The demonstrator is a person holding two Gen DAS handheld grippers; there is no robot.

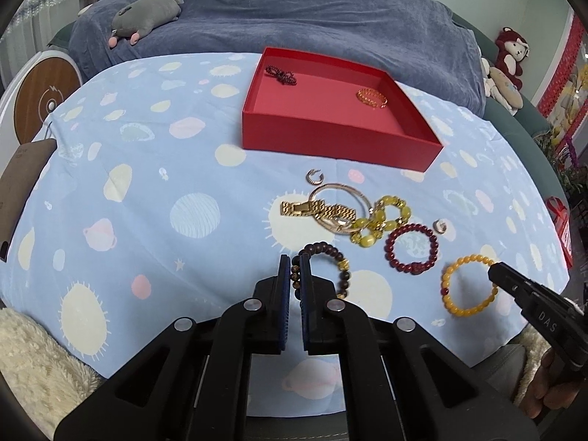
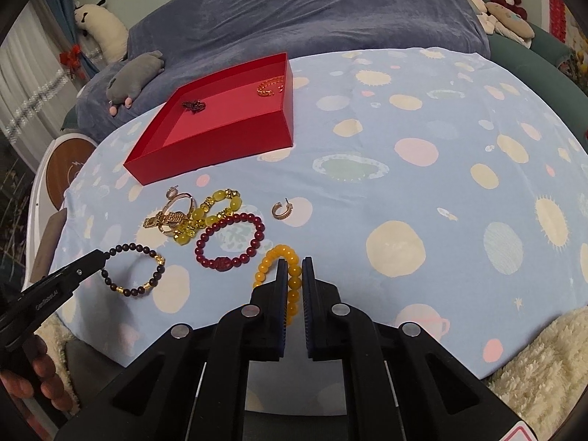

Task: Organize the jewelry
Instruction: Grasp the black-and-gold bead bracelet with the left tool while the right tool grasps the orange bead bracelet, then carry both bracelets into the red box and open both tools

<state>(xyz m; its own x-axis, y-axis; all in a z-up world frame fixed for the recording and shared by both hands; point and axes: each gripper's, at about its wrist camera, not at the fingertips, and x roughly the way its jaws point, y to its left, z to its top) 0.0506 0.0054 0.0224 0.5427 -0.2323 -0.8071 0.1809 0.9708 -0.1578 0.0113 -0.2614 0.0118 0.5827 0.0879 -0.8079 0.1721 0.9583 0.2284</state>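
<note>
Left hand-held gripper (image 1: 294, 262) clamped on the dark bead bracelet (image 1: 340, 257); right hand-held gripper (image 2: 294, 266) clamped on the orange bead bracelet (image 2: 273, 257). Both bracelets are pinched at the near side of the table (image 2: 404, 191), red box (image 1: 330, 139) well beyond with two pieces inside.

Matt red cardboard box (image 1: 330, 139) sits on smooth printed blue cotton cloth (image 1: 147, 191); glossy amber-yellow bead bracelet (image 2: 283, 257) shines beside polished dark-red bead bracelet (image 2: 231, 242), and bright gold metal watch band (image 1: 316, 209) glints, while matt black plastic gripper fingers (image 1: 283, 286) look dull against fluffy cream fleece (image 2: 544, 360)
</note>
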